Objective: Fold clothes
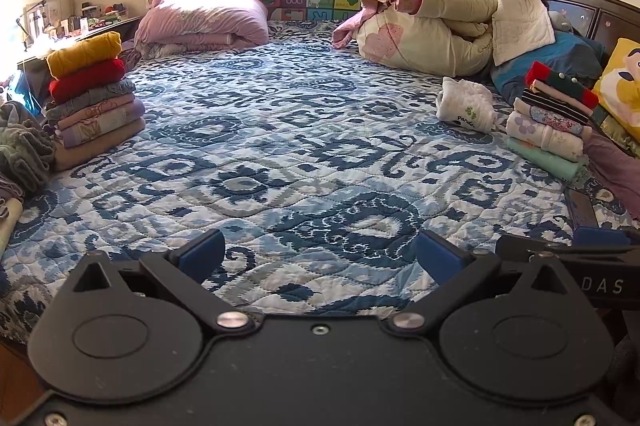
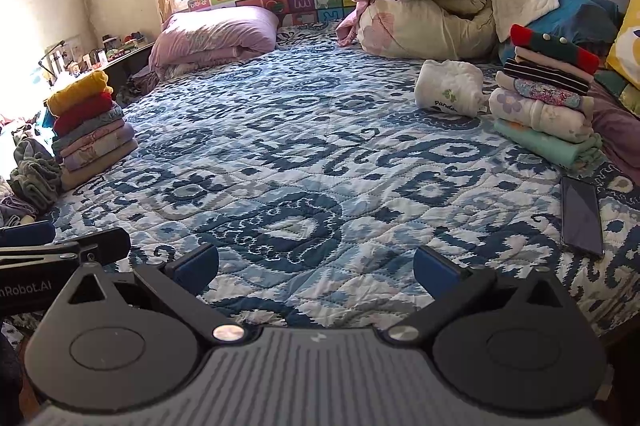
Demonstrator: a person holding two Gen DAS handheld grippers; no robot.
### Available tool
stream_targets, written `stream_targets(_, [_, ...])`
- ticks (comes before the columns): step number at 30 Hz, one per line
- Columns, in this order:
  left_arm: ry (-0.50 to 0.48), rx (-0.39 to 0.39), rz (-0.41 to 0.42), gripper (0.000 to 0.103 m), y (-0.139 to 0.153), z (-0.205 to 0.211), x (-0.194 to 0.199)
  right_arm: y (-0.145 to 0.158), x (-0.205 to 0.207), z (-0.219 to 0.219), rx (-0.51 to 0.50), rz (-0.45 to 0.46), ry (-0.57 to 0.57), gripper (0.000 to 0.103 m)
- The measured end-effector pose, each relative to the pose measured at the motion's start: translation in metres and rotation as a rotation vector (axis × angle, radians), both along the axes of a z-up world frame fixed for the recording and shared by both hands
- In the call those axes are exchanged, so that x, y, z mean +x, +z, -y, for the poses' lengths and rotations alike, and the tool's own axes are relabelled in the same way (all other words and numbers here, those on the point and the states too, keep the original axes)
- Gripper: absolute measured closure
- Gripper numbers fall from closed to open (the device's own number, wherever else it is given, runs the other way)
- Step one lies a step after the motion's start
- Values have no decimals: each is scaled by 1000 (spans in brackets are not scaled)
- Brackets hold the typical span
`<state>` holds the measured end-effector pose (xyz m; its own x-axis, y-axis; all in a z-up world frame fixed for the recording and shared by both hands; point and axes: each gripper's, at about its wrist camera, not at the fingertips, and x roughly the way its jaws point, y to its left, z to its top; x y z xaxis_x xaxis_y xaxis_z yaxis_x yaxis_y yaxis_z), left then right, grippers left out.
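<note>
A stack of folded clothes (image 1: 94, 93) with a yellow top piece stands at the bed's left edge; it also shows in the right wrist view (image 2: 90, 129). A second folded stack (image 1: 552, 121) stands at the right, also in the right wrist view (image 2: 546, 105). A folded white garment (image 1: 466, 105) marked "Panda" lies beside it, also in the right wrist view (image 2: 450, 87). Crumpled grey-green clothes (image 1: 24, 153) lie at the far left. My left gripper (image 1: 320, 258) is open and empty over the quilt's near edge. My right gripper (image 2: 316, 266) is open and empty beside it.
The blue patterned quilt (image 1: 280, 153) covers the bed. A rolled pink duvet (image 1: 200, 21) and a cream duvet heap (image 1: 448, 25) lie at the far end. A dark phone (image 2: 582, 216) lies on the quilt at the right. A cluttered desk (image 1: 80, 21) stands left.
</note>
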<state>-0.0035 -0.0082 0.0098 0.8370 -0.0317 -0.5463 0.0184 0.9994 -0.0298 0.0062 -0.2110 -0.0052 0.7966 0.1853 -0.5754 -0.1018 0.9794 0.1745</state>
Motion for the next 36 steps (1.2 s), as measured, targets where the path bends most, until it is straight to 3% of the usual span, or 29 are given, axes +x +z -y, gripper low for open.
stream_targets(23, [32, -2, 12, 0, 7, -4, -11, 2, -3, 5, 42, 14, 28, 0])
stream_targets(31, [117, -52, 40, 0, -7, -58, 3, -12, 13, -22, 22, 52, 116, 0])
stream_targets(36, [244, -106, 8, 0, -29, -129, 7, -21, 36, -46, 17, 72, 185, 0])
